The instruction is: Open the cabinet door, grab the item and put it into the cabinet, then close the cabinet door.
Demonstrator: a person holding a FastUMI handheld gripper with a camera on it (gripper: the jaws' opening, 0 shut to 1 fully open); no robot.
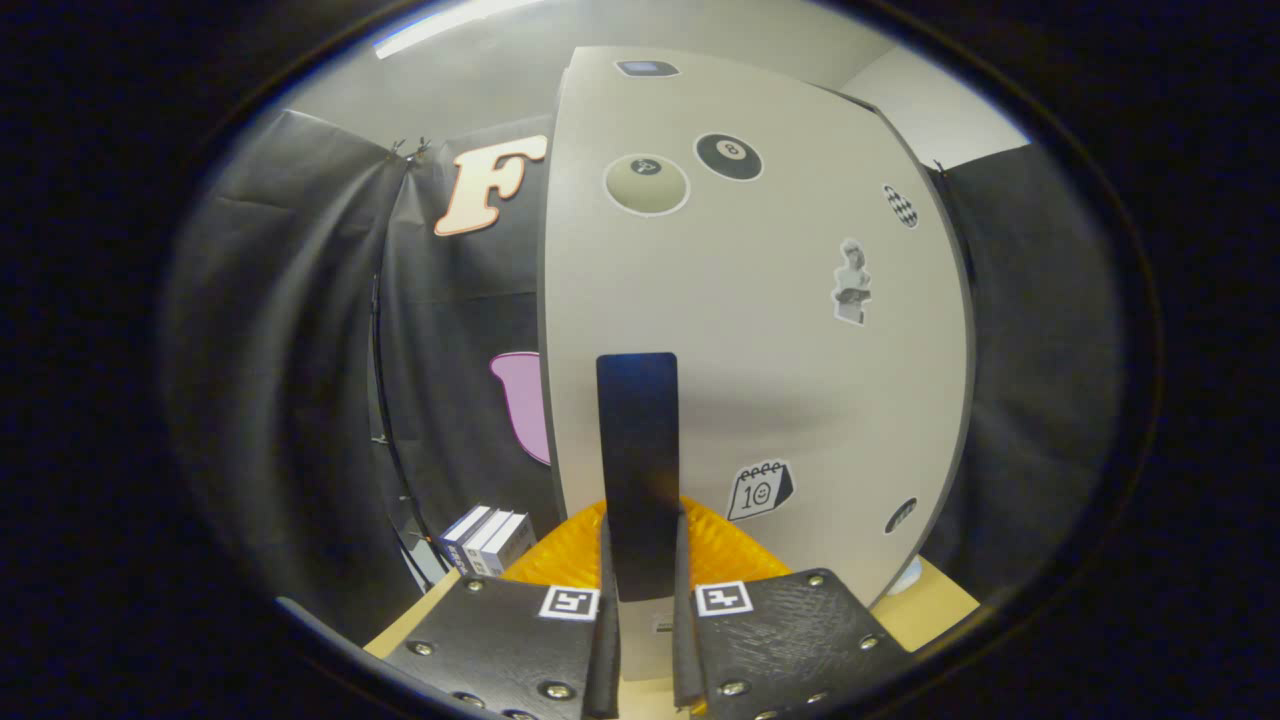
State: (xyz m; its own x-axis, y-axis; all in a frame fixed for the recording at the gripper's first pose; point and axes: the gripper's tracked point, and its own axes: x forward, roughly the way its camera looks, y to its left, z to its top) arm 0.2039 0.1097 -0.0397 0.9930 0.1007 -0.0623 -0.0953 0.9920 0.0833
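Observation:
A pale cabinet door [800, 380] with several stickers stands right in front of me. A dark flat upright handle [637, 440] is fixed near the door's left edge. My gripper [643, 560] has one finger on each side of the handle's lower end, and both fingers press against it. The door's dark left edge [545, 330] shows against the booth wall. I cannot tell whether the door is ajar. A stack of small boxes [487, 540] stands on the wooden table [935, 600] to the lower left of the door, beyond my left finger.
An orange ribbed part [560, 560] sits just behind my fingers, in front of the door's bottom. Black cloth walls close in on the left and right. A small pale object [908, 575] lies at the door's lower right corner on the table.

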